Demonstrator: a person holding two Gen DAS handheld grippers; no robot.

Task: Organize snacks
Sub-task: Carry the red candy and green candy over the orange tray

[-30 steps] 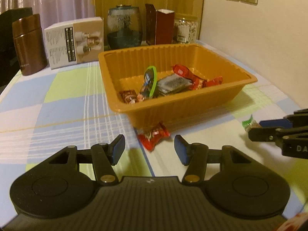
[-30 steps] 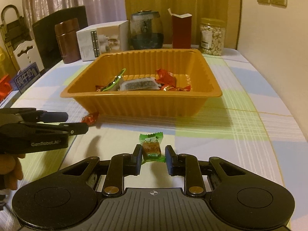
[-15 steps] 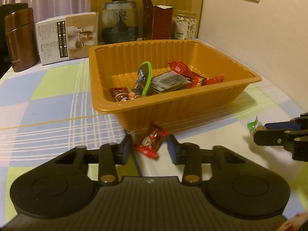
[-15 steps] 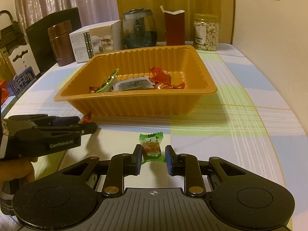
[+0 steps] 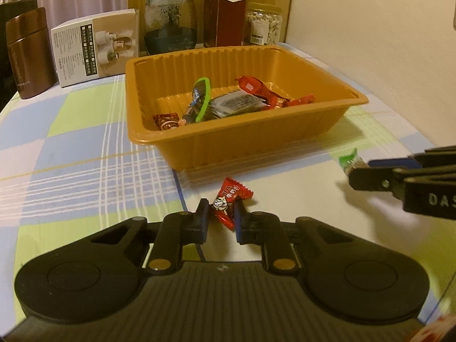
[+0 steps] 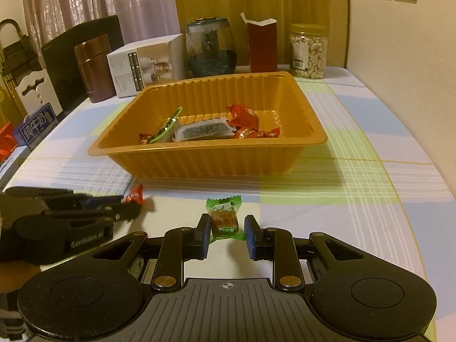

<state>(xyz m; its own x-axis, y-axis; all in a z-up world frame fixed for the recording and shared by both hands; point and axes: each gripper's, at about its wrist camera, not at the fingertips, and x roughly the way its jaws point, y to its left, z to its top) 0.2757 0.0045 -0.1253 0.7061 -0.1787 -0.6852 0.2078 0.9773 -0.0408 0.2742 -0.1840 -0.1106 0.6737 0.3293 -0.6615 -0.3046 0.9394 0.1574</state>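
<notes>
An orange plastic tray (image 5: pixel 336 105) (image 6: pixel 313 131) sits mid-table with several wrapped snacks inside. My left gripper (image 5: pixel 221 218) is shut on a red wrapped candy (image 5: pixel 229 203), held just above the tablecloth in front of the tray; it also shows at the left of the right wrist view (image 6: pixel 132 198). My right gripper (image 6: pixel 225 228) is shut on a green wrapped candy (image 6: pixel 225 216), held in front of the tray's near wall. The green candy (image 5: pixel 349 162) shows at the right gripper's tips in the left wrist view.
Along the table's back stand a brown flask (image 5: pixel 28 54), a white box (image 5: pixel 97 45), a glass jar (image 5: pixel 171 22), a dark red carton (image 5: pixel 225 17) and a nut jar (image 5: pixel 263 27). The wall runs along the right. A chair (image 6: pixel 82 57) stands at the left.
My left gripper moved forward over the red candy, closed on it and lifted it slightly. My right gripper kept its hold on the green candy and rose a little.
</notes>
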